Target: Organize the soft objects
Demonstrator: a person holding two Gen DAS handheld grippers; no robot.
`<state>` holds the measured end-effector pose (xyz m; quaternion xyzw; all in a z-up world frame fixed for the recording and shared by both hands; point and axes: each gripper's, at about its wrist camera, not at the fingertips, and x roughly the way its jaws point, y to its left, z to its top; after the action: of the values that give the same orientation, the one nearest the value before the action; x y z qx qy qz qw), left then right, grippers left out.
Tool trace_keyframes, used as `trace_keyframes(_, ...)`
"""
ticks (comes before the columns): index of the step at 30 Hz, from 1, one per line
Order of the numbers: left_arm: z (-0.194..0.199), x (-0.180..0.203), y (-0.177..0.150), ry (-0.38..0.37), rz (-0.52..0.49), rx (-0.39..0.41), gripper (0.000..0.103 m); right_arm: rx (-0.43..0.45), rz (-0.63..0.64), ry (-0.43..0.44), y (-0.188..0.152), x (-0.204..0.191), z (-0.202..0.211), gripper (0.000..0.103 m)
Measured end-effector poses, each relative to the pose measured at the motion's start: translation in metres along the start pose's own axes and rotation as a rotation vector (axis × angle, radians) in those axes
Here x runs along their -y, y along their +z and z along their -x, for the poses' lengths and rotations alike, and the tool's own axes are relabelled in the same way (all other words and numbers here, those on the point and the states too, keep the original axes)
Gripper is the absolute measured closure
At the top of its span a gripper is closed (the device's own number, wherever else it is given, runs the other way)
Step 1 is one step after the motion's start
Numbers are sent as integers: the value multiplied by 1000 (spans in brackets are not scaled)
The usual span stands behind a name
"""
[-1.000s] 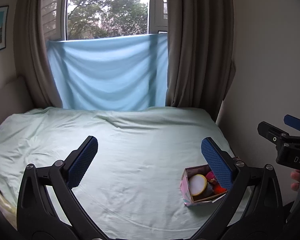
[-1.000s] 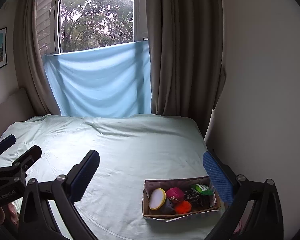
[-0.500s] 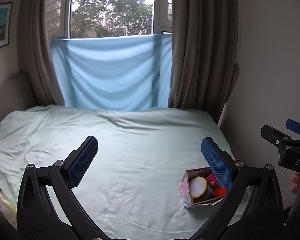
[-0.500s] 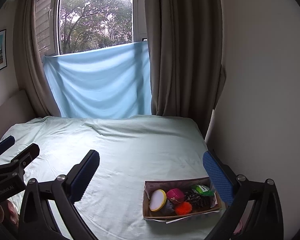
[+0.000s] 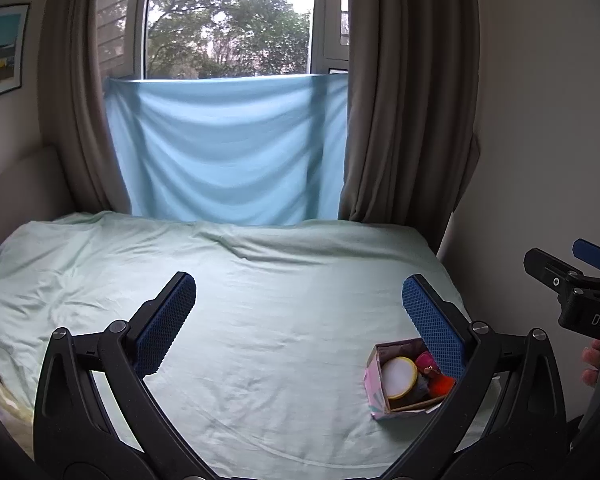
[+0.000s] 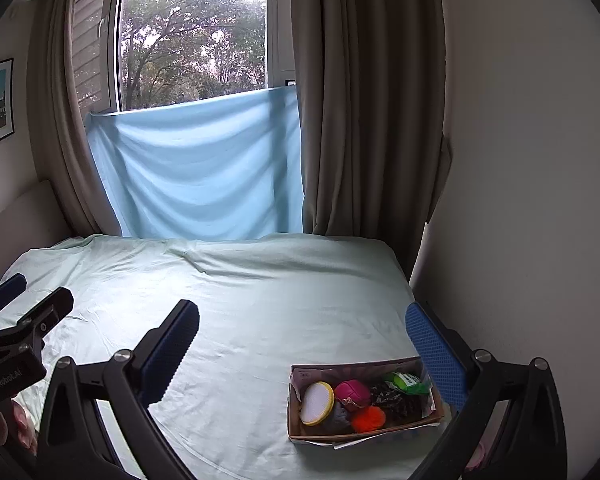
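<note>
A small cardboard box [image 6: 296, 420] sits near the bed's front right corner; it also shows in the left wrist view [image 5: 373, 380]. It holds a white round pad with a yellow rim [image 6: 316, 403], a pink ball [image 6: 351, 394], an orange pompom [image 6: 368, 419], a green item [image 6: 405, 383] and a dark item [image 6: 391, 400]. My left gripper [image 5: 300, 300] is open and empty above the bed, left of the box. My right gripper [image 6: 301, 332] is open and empty, above and behind the box.
The bed is covered by a pale green sheet [image 5: 260, 300]. A light blue cloth [image 6: 200, 168] hangs over the window between brown curtains [image 6: 359, 120]. A white wall [image 6: 519, 200] runs along the bed's right side.
Both grippers have tilted up slightly and drawn back a little; the box sits lower in both views. Both grippers stay open and empty.
</note>
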<state>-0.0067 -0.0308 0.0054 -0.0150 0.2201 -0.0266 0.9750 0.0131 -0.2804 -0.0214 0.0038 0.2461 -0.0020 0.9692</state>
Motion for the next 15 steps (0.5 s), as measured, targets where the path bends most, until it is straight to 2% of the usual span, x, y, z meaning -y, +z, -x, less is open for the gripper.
trace_keyframes(11,3,-8,0,-8,-8,17,0,10,-4,-7,0,-5,-1,0)
trace_keyframes(15,5,-10,1,26,-24,41,0,11,-6,-12,0,-6,-3,0)
